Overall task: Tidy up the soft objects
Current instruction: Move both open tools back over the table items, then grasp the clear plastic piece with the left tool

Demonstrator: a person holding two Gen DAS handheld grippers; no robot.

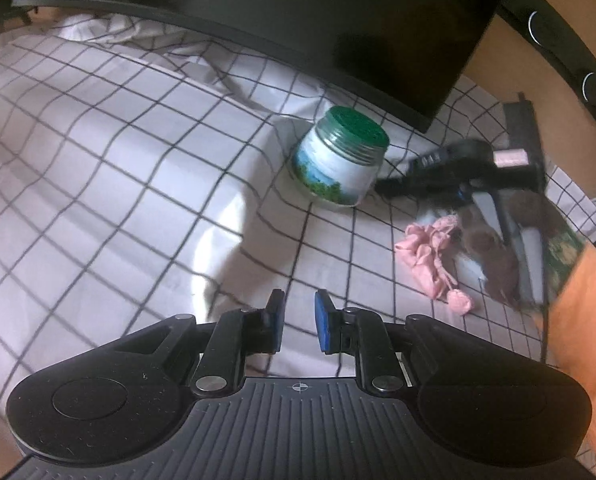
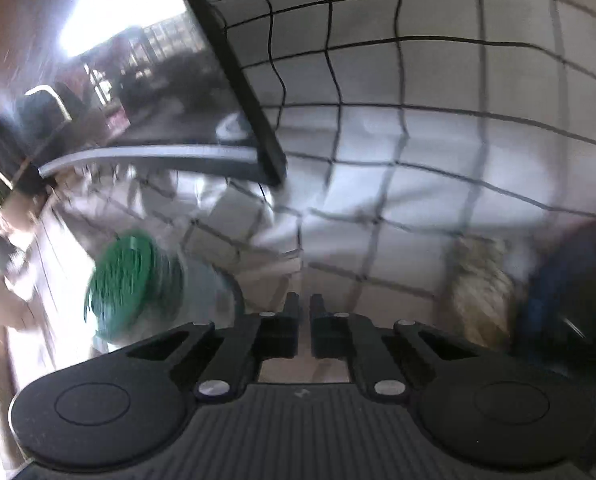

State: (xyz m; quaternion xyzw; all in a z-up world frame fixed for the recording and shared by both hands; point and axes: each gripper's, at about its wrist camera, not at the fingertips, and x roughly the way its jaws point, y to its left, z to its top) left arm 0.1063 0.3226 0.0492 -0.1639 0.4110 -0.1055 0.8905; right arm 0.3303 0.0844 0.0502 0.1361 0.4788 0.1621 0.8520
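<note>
The left gripper (image 1: 299, 322) hovers over the checked sheet (image 1: 110, 168) with its blue-padded jaws drawn close, a narrow gap between them and nothing in it, so they grasp no object. Beyond and to the right of these jaws, well apart from them, lies the pink soft bundle (image 1: 432, 258) with its small pompom toward the near side. Just beside it, further right, a brown fuzzy piece (image 1: 494, 256) lies partly under the right gripper (image 1: 518, 216), seen from outside as a blurred dark shape beside an orange sleeve (image 1: 586, 320). Whether that gripper touches the brown piece cannot be told. Further off stands a jar (image 1: 338, 160) with a green lid, tilted, near the lower corner of a dark monitor (image 1: 298, 20) that rises at the far edge of the sheet.

In the right wrist view the right gripper (image 2: 304, 312) has its jaws clenched, nothing visible between them. The jar's green lid (image 2: 122, 280) is blurred to their left, a tan fuzzy thing (image 2: 482, 292) to their right, neither between the jaws.
</note>
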